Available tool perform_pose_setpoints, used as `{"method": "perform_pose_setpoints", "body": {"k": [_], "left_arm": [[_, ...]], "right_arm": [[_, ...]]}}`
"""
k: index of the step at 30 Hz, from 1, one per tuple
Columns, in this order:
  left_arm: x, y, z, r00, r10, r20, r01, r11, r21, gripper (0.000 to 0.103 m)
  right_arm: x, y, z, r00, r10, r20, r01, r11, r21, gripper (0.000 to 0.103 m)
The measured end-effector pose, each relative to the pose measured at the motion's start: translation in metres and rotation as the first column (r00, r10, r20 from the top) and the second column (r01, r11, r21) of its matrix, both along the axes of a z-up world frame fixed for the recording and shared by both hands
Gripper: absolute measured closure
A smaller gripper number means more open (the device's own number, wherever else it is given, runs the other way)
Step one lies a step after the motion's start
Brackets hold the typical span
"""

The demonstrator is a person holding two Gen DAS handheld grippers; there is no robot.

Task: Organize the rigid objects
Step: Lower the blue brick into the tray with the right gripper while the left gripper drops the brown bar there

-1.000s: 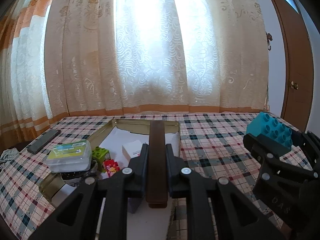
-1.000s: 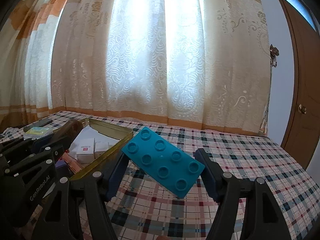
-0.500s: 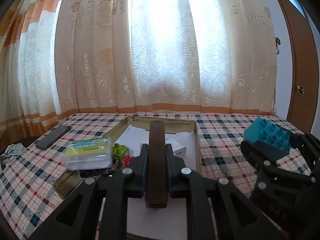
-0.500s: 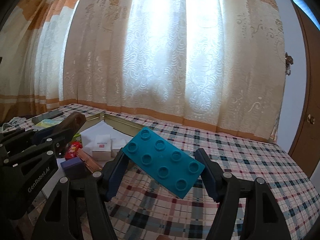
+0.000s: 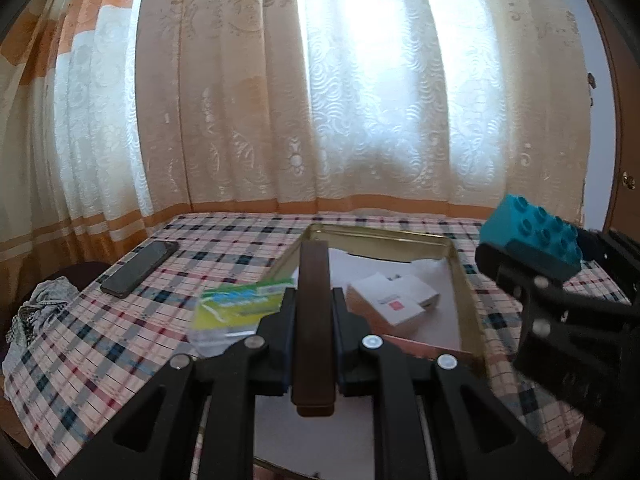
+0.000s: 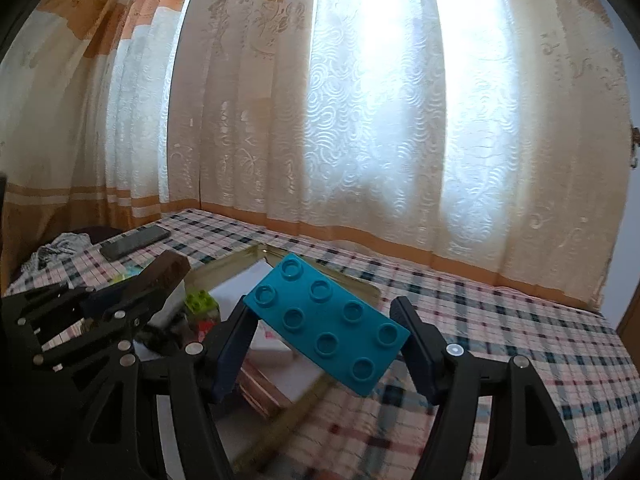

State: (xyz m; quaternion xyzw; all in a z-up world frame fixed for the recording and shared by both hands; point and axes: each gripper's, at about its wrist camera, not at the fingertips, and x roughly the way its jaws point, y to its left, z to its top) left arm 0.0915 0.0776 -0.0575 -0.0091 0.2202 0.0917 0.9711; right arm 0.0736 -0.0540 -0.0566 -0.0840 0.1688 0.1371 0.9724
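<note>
My left gripper (image 5: 313,312) is shut on a dark brown wooden bar (image 5: 314,320) and holds it above the near part of a gold metal tray (image 5: 460,276). My right gripper (image 6: 326,320) is shut on a teal studded building block (image 6: 326,322), held tilted over the tray's right edge (image 6: 360,284). The block also shows at the right of the left wrist view (image 5: 532,236). In the tray lie white small boxes (image 5: 396,300), a green brick (image 6: 202,304) and a red piece (image 6: 206,326). A clear box with a green label (image 5: 240,304) sits at the tray's left.
The checked tablecloth (image 5: 120,332) covers the table. A black phone (image 5: 140,268) lies at the far left, a crumpled cloth (image 5: 40,312) beyond the left edge. Curtains (image 5: 320,100) hang behind. A wooden door (image 5: 628,160) stands at the right.
Both grippers have swung to the left, so the tray now lies more to the right in the left wrist view. The right gripper with the teal block now hangs over the tray's edge. Both grips unchanged.
</note>
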Motion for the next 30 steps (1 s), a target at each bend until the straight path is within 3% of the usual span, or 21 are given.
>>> {"method": "perform_pose_setpoints", "body": {"k": [7,15,27,30], "left_arm": [[0.016,0.013,-0.001,0.998,-0.008,-0.068,0.008,1.000,0.004,0.089],[0.030,0.011,-0.005,0.994,-0.022,-0.111,0.028,0.999,0.047,0.089],[0.038,-0.008,-0.008,0.991,-0.031,-0.130,0.049,0.990,0.133,0.084],[0.040,-0.008,-0.009,0.991,-0.013,-0.132,0.032,0.989,0.144,0.058]], "right_arm": [[0.034,0.016,0.002,0.994,0.035,-0.103,-0.031,0.999,0.043,0.032],[0.065,0.033,-0.015,0.978,0.045,-0.203,-0.039,0.999,0.034,0.032],[0.079,0.036,-0.027,0.966,0.054,-0.253,-0.049,0.998,0.025,0.032],[0.080,0.036,-0.027,0.963,0.060,-0.263,-0.056,0.998,0.021,0.031]]}}
